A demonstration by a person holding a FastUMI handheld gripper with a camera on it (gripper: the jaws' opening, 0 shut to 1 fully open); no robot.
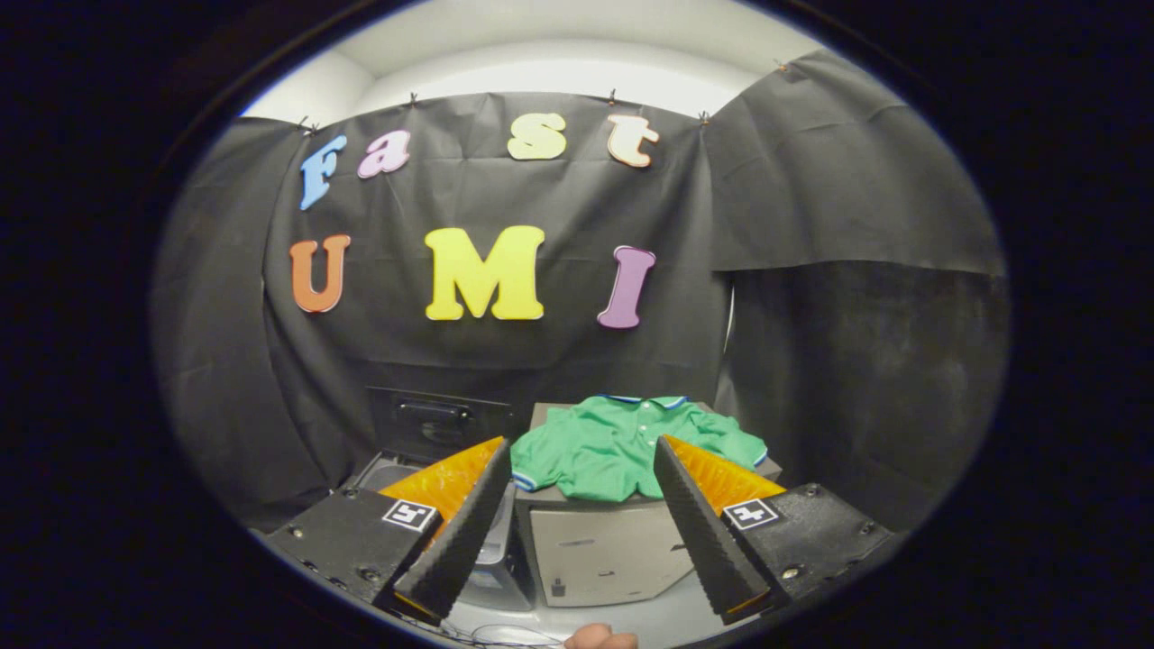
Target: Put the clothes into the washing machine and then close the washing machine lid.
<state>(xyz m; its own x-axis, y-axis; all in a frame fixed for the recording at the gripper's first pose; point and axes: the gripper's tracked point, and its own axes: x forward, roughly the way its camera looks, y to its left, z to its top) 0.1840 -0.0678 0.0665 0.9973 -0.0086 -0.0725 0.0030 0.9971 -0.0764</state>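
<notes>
A green polo shirt (622,446) with a blue-trimmed collar lies spread on top of a grey box-shaped cabinet (599,550), beyond my fingers and between them in line of sight. To the left of the cabinet stands the washing machine (397,469), its dark lid (437,422) raised upright at the back; my left finger hides most of its opening. My gripper (579,455) is open wide, held back from the shirt, with nothing between its fingers.
Black cloth walls close the booth behind and on both sides. A bit of a person's hand (599,638) shows below the fingers. Some thin cable lies on the pale floor (649,622) in front of the cabinet.
</notes>
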